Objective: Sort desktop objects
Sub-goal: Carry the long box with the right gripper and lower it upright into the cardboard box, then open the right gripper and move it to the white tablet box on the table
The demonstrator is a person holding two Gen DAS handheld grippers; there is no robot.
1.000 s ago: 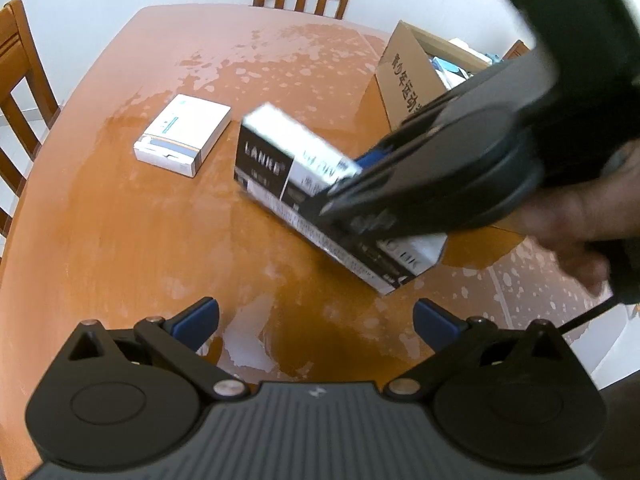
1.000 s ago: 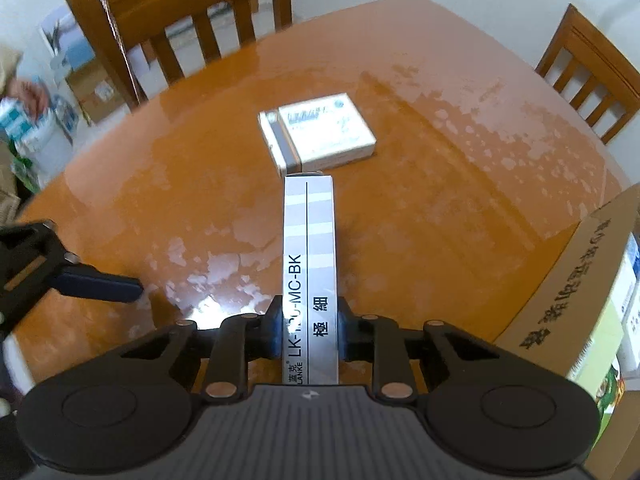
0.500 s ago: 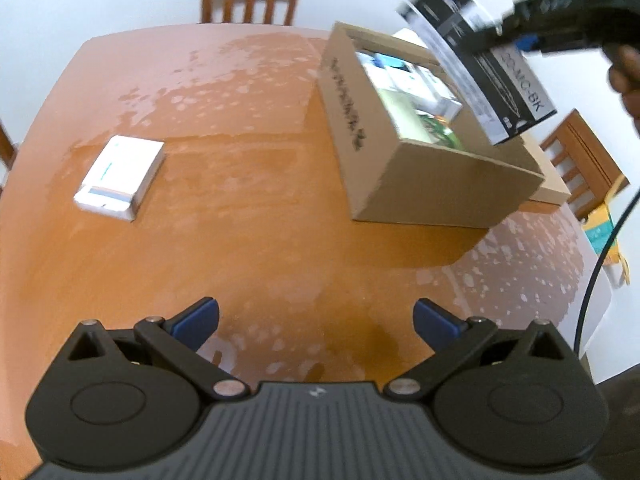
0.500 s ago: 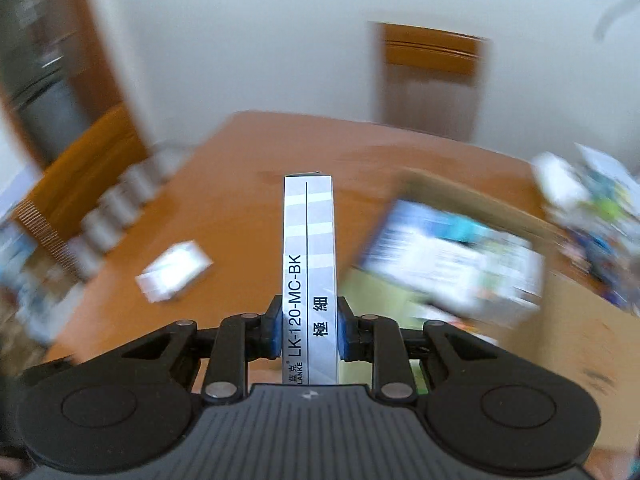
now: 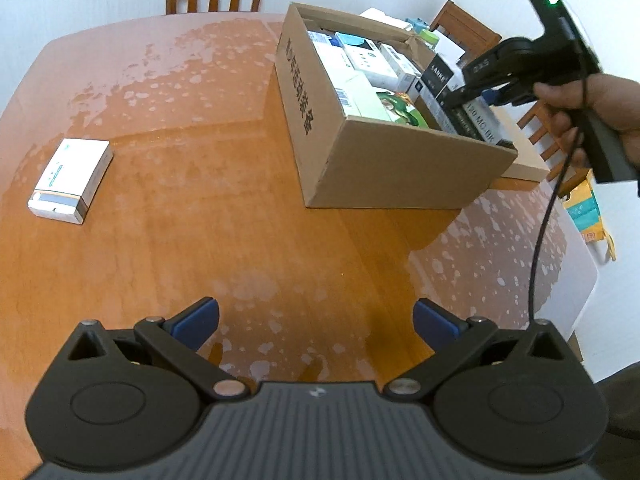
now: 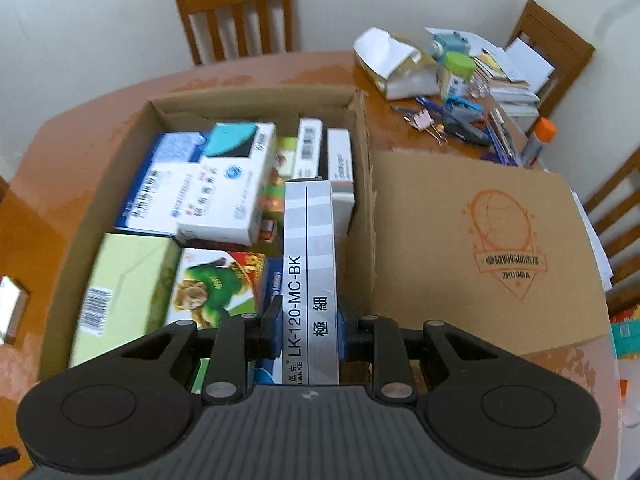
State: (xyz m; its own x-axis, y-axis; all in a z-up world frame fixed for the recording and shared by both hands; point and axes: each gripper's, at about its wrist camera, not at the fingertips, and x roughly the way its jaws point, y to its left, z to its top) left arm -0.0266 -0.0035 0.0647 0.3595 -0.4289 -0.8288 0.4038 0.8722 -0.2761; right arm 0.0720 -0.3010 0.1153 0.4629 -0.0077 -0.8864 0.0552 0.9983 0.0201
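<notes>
My right gripper (image 6: pixel 307 330) is shut on a long black-and-silver pen box (image 6: pixel 309 264) marked LK-120-MC-BK, held over the right side of an open cardboard box (image 6: pixel 362 152) packed with several small cartons. From the left wrist view the same pen box (image 5: pixel 440 80) hangs tilted above the cardboard box (image 5: pixel 380 160), gripped by the right gripper (image 5: pixel 472 94) in a person's hand (image 5: pixel 600 104). A white medicine box (image 5: pixel 70 176) lies on the wooden table (image 5: pixel 200 220) at the left. My left gripper (image 5: pixel 316 320) stands open over bare table, holding nothing.
The box's flap (image 6: pixel 480 248) lies folded out to the right. Behind it sits clutter: pens, clips, a green-lidded jar (image 6: pixel 456 70), papers. Wooden chairs (image 6: pixel 236 12) ring the table. A black cable (image 5: pixel 540 240) hangs from the right gripper.
The right gripper has lifted the pen box off the table and carried it over the cardboard box, lowering it toward the right side. The left gripper stayed open and turned right.
</notes>
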